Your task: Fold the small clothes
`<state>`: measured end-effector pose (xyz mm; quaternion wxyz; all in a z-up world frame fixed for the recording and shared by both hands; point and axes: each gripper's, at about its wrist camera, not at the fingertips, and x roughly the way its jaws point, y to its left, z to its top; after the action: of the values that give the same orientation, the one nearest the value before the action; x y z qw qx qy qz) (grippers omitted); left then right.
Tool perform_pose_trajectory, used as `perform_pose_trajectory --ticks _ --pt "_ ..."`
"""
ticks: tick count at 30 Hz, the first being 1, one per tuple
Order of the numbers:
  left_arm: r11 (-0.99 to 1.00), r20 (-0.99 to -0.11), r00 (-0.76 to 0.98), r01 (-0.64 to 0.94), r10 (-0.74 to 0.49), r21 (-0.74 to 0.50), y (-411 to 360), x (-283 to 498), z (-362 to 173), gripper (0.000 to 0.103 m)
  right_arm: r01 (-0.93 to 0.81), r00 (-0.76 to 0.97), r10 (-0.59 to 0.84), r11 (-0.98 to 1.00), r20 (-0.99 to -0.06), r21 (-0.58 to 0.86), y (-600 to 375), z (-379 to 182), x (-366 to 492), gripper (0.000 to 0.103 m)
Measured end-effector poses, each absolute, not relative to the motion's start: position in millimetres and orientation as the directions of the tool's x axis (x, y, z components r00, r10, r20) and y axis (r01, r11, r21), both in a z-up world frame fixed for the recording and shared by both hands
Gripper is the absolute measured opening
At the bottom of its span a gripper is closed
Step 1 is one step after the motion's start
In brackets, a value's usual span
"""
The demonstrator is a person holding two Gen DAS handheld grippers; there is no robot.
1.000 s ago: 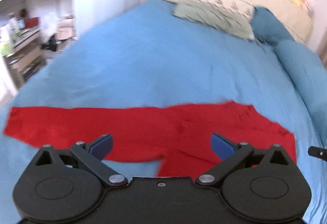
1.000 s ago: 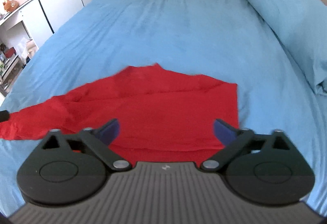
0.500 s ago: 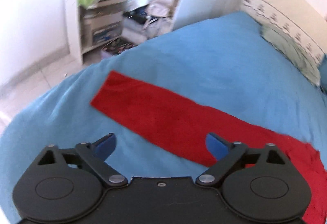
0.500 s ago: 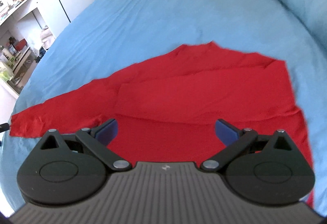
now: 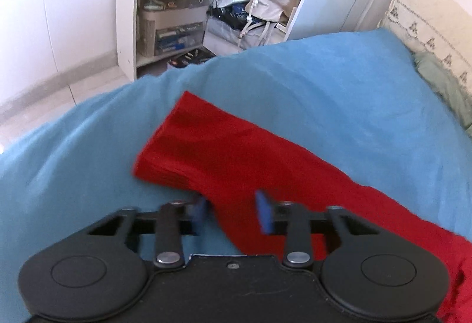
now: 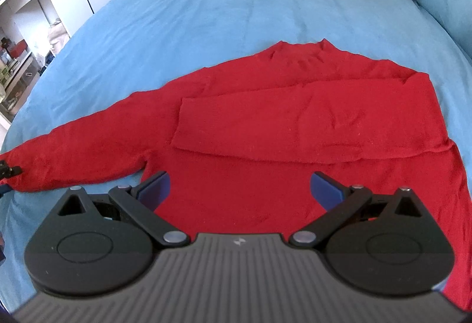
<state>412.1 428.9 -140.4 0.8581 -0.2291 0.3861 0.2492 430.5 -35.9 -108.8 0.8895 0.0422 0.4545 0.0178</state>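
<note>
A blue bed (image 6: 236, 4) carries a red sweater (image 6: 295, 122) spread flat, one sleeve folded across its body. Right tongs (image 6: 239, 190) gape wide above the hem, empty. Left tongs (image 5: 233, 212), partly closed, straddle the outstretched sleeve's (image 5: 224, 146) edge.

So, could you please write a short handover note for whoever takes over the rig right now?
Left gripper: fingers partly closed around the cuff end of the outstretched sleeve; blurred, so I cannot tell if it grips yet.
Right gripper: open and empty over the red sweater, near its lower body.
The sweater lies flat on the blue bed cover.
Done: the other sleeve is already folded across the chest.
Left: fold the outstretched sleeve in, then fold the body.
</note>
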Motion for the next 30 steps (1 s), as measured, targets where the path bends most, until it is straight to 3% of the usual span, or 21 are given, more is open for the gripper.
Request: perform_pose_trajectory --ticks 1,2,6,13,23,30 --pt "0.772 -0.775 0.579 -0.603 0.251 -0.201 430 413 -142 0.010 0.011 0.588 0.068 0.996 -0.806 0.092 -37 -109 431 0.103" --pt "0.774 -0.774 0.584 -0.598 0.246 -0.206 431 414 -141 0.007 0.015 0.590 0.066 0.996 -0.804 0.093 -37 -109 431 0.103" --pt "0.794 -0.752 0.605 -0.577 0.260 -0.190 427 419 -133 0.005 0.029 0.604 0.062 0.995 -0.795 0.100 -45 -108 429 0.103" --pt "0.884 -0.635 0.727 -0.445 0.261 -0.146 363 426 -66 0.005 0.049 0.625 0.078 0.989 -0.777 0.138 -76 -101 428 0.103" --pt "0.981 -0.494 0.870 -0.087 -0.009 -0.172 162 456 14 0.005 0.050 0.690 0.049 0.992 -0.723 0.115 -171 -61 422 0.103" --pt "0.975 -0.544 0.814 0.121 -0.205 -0.187 -1 476 -14 0.005 0.078 0.702 0.031 0.990 -0.712 0.120 -257 -55 417 0.103"
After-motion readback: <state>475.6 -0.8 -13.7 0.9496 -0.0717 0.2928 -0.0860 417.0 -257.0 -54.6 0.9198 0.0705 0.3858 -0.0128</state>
